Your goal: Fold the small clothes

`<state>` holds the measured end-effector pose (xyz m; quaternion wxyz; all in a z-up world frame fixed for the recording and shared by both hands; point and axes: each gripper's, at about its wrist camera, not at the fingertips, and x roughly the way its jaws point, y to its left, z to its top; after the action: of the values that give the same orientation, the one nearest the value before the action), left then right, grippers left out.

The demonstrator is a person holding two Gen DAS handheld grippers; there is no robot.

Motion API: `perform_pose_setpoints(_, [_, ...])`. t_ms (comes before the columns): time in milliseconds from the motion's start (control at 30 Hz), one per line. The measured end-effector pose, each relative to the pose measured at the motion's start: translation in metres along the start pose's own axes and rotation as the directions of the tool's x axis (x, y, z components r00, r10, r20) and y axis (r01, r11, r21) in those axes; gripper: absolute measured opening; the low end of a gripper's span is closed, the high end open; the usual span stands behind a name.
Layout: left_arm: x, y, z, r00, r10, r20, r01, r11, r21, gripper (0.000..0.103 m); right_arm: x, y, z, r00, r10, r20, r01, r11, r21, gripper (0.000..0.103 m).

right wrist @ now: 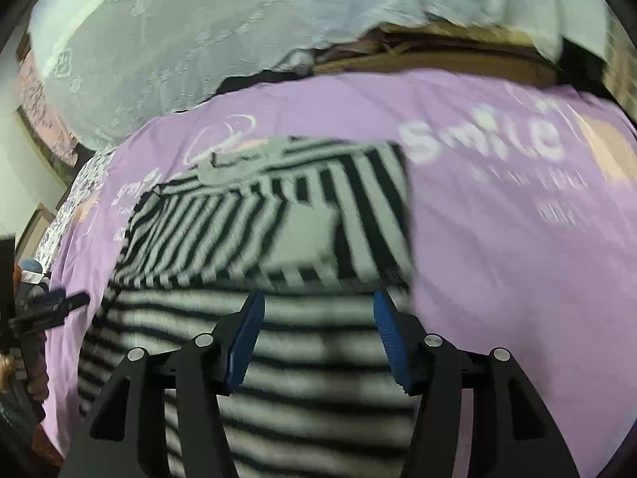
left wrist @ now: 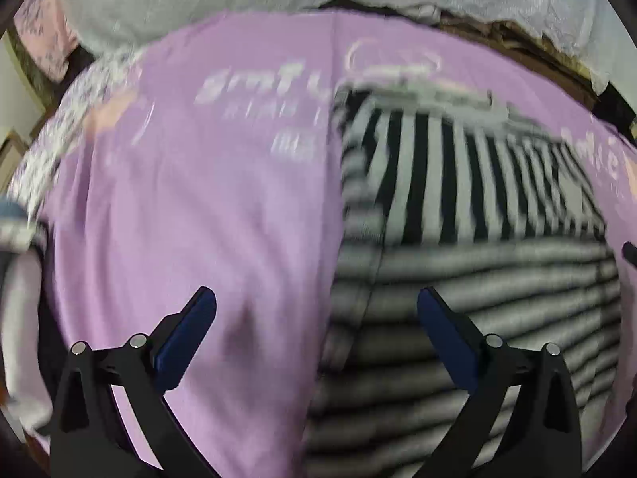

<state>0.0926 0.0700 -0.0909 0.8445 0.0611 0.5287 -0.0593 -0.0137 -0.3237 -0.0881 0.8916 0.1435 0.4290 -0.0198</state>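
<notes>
Striped garment (right wrist: 278, 358) beneath right tool (right wrist: 316, 306), unclamped

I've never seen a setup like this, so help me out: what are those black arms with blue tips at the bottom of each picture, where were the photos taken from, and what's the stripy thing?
No robot here: a person holds a two-finger claw in each hand, each carrying a wide-angle camera looking along its fingers. One picture is from the left claw, the other from the right claw. Both stand open, holding nothing. Below them a black-and-white striped garment lies on a purple printed sheet, apparently partly folded. The right claw is over the stripes, the left at their edge. Everything is motion-blurred.
</notes>
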Motion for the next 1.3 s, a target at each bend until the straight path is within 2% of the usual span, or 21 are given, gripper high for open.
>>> perform_pose_setpoints(100, [0.001, 0.013, -0.041, 0.996, 0.001, -0.085, -0.005, 0.999, -0.043, 0.099, -0.012, -0.028, -0.035, 0.999, 0.001, -0.043, 0.004, 0.995, 0.104, 0.058])
perform_pose_setpoints(233, [-0.002, 0.027, -0.082, 0.986, -0.066, -0.152, 0.046, 0.991, -0.129, 0.099, -0.025, -0.053, -0.081, 0.994, 0.042, -0.098, -0.018, 0.972, 0.232, 0.058])
perform_pose_setpoints(333, [-0.010, 0.023, -0.092, 0.984, -0.098, -0.148, 0.081, 0.990, -0.115, 0.099, -0.028, -0.054, -0.100, 0.991, 0.079, -0.106, -0.047, 0.961, 0.274, 0.059])
perform_pose_setpoints(433, [-0.012, 0.011, -0.094, 0.971, -0.179, -0.156, 0.166, 0.982, -0.094, 0.099, -0.030, -0.046, -0.111, 0.988, 0.112, -0.103, -0.081, 0.961, 0.263, 0.061])
perform_pose_setpoints(467, [-0.012, 0.005, -0.096, 0.965, -0.208, -0.161, 0.197, 0.977, -0.079, 0.099, -0.029, -0.043, -0.112, 0.987, 0.124, -0.104, -0.093, 0.961, 0.260, 0.061])
perform_pose_setpoints(533, [-0.006, -0.002, -0.102, 0.938, -0.288, -0.192, 0.278, 0.957, -0.080, 0.099, -0.028, -0.040, -0.116, 0.982, 0.154, -0.106, -0.122, 0.956, 0.266, 0.062])
perform_pose_setpoints(567, [0.000, -0.006, -0.107, 0.915, -0.338, -0.221, 0.325, 0.941, -0.095, 0.099, -0.027, -0.039, -0.117, 0.981, 0.166, -0.105, -0.132, 0.953, 0.274, 0.063])
perform_pose_setpoints(600, [0.003, -0.008, -0.109, 0.900, -0.368, -0.236, 0.353, 0.930, -0.104, 0.099, -0.026, -0.039, -0.118, 0.978, 0.180, -0.102, -0.144, 0.948, 0.283, 0.063])
perform_pose_setpoints(700, [0.003, -0.010, -0.115, 0.879, -0.418, -0.227, 0.401, 0.908, -0.121, 0.099, -0.023, -0.036, -0.120, 0.967, 0.235, -0.102, -0.195, 0.933, 0.302, 0.063])
perform_pose_setpoints(867, [0.006, 0.018, -0.116, 0.833, -0.529, -0.162, 0.475, 0.834, -0.280, 0.099, -0.020, -0.044, -0.120, 0.954, 0.282, -0.101, -0.232, 0.911, 0.342, 0.062])
perform_pose_setpoints(933, [0.010, 0.019, -0.112, 0.830, -0.535, -0.156, 0.479, 0.828, -0.291, 0.099, -0.018, -0.044, -0.120, 0.950, 0.294, -0.108, -0.243, 0.910, 0.336, 0.061])
perform_pose_setpoints(1000, [0.010, 0.016, -0.109, 0.831, -0.533, -0.160, 0.481, 0.832, -0.278, 0.098, -0.017, -0.043, -0.120, 0.945, 0.304, -0.121, -0.252, 0.913, 0.322, 0.053])
perform_pose_setpoints(1033, [0.010, 0.013, -0.108, 0.827, -0.538, -0.164, 0.487, 0.831, -0.271, 0.097, -0.016, -0.043, -0.121, 0.942, 0.311, -0.129, -0.258, 0.912, 0.318, 0.044])
perform_pose_setpoints(1100, [0.006, 0.010, -0.109, 0.799, -0.577, -0.169, 0.531, 0.809, -0.253, 0.087, -0.015, -0.041, -0.125, 0.924, 0.350, -0.151, -0.290, 0.903, 0.319, 0.032])
perform_pose_setpoints(1200, [0.008, 0.010, -0.111, 0.801, -0.570, -0.183, 0.528, 0.817, -0.230, 0.081, -0.012, -0.038, -0.133, 0.906, 0.385, -0.177, -0.315, 0.891, 0.327, 0.031])
perform_pose_setpoints(1300, [0.011, 0.015, -0.112, 0.798, -0.579, -0.164, 0.536, 0.808, -0.245, 0.080, -0.009, -0.037, -0.134, 0.903, 0.391, -0.177, -0.319, 0.888, 0.331, 0.030])
